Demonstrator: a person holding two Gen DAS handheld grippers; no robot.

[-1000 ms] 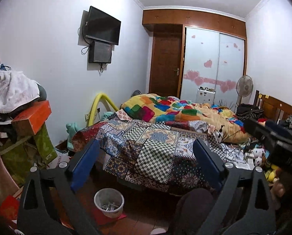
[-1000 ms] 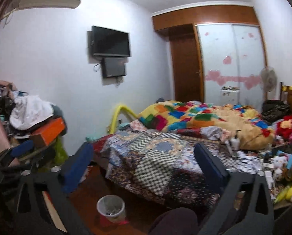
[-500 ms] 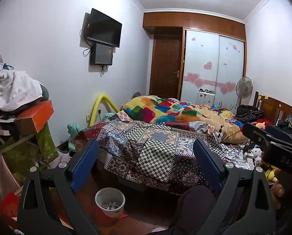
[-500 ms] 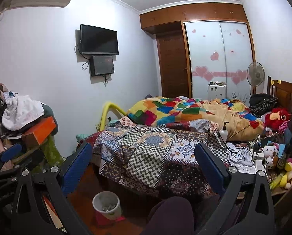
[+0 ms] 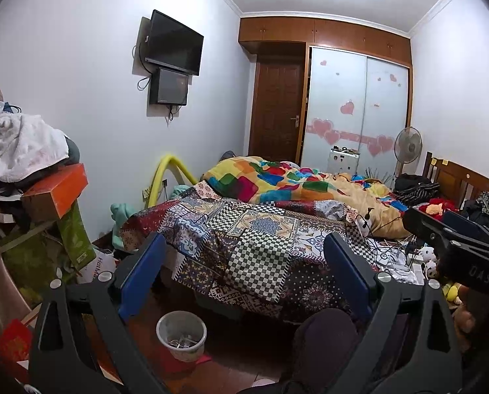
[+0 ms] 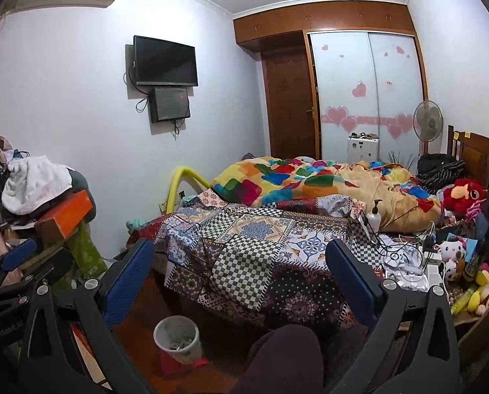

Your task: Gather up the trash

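A small white waste bin [image 5: 181, 335] with scraps inside stands on the wooden floor at the foot of the bed; the right wrist view shows the bin [image 6: 176, 335] too. My left gripper [image 5: 244, 272] is held open in the air above and behind the bin, nothing between its blue pads [image 5: 142, 272]. My right gripper [image 6: 239, 279] is likewise open and empty, level with the left. Each gripper appears at the edge of the other's view: the right gripper [image 5: 454, 246] and the left gripper [image 6: 14, 262].
A bed with a patchwork cover [image 5: 254, 236] and a colourful blanket fills the middle. Piled clothes and an orange box [image 5: 55, 192] crowd the left. Cables, a pump bottle [image 6: 373, 216] and soft toys [image 6: 464, 195] lie on the right. A person's knee [image 6: 283, 358] is at the bottom.
The right wrist view has swung slightly to the right and steadied from blur. The left wrist view has barely shifted. Both grippers stay open and empty.
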